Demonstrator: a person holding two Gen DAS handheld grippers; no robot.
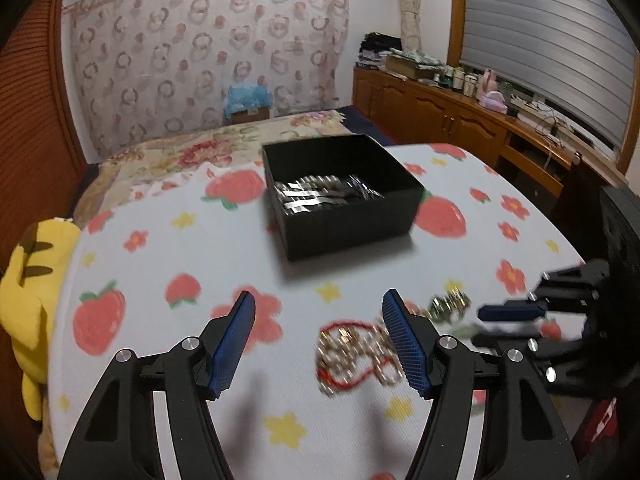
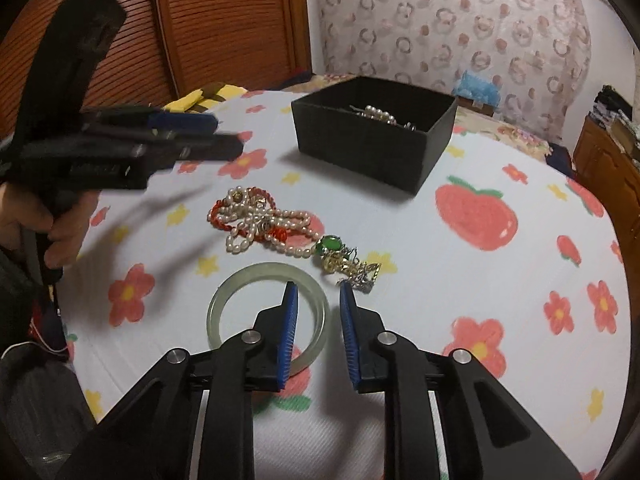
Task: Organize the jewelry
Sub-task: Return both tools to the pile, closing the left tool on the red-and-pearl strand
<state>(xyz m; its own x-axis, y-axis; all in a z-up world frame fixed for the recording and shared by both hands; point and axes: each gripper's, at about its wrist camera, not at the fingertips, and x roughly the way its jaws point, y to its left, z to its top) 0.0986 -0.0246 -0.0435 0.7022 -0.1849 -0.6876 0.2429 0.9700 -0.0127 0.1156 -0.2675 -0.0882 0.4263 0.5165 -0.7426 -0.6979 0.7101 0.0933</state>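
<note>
Here we hover both tools over jewelry near the black box [image 2: 372,140].
Our left tool [image 1: 318,320] gapes empty; our right tool [image 2: 318,304], narrower, holds nothing above the jade bangle [image 2: 240,280].

We found the black open-topped cardboard box [image 2: 374,136] standing toward the far side of the strawberry-and-flower printed tablecloth [image 2: 500,280], with pearl and metal pieces lying inside it. Nearer than the box lay the tangled heap of pearl strands and red cord [image 2: 260,224]. Just right of it sat the green-stoned gold brooch cluster [image 2: 340,256], and before them the pale translucent jade bangle [image 2: 240,280].
</note>
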